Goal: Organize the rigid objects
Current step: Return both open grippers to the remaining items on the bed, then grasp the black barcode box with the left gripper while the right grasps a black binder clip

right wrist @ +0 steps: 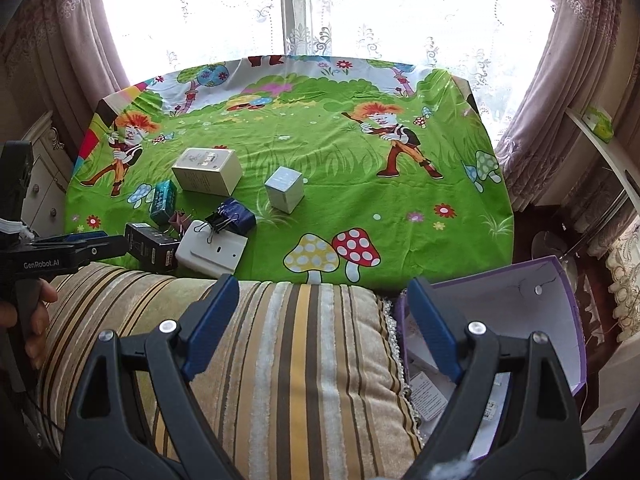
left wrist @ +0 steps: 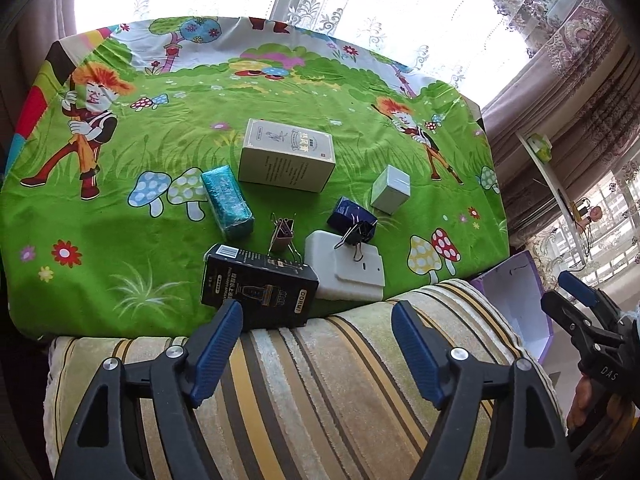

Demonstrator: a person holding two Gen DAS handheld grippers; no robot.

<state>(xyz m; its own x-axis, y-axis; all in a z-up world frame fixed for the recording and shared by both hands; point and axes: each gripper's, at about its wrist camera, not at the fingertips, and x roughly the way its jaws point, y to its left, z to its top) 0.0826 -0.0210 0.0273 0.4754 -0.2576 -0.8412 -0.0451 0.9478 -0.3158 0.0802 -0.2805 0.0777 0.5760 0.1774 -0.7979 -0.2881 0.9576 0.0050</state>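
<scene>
Both the left gripper (left wrist: 316,332) and right gripper (right wrist: 322,312) gape empty over the ribbed striped cushion (right wrist: 280,344), beyond whose far edge matte cardboard boxes (left wrist: 286,156) cluster on the cloth-covered surface (right wrist: 400,208).

counter (left wrist: 120,208): my boxes cluster centre-near | big box (left wrist: 286,156) behind | cube (left wrist: 391,190) to its right | clip (left wrist: 356,234) on flat box (left wrist: 344,272) | cushion (left wrist: 320,380) before counter | open box (right wrist: 520,320) right of cushion

Both wrist cameras looked steeply down from close above the striped cushion (left wrist: 320,380), facing the window; they shared the cushion, the desk (right wrist: 360,208) beyond it, and the purple box (right wrist: 520,300) beside it.
</scene>
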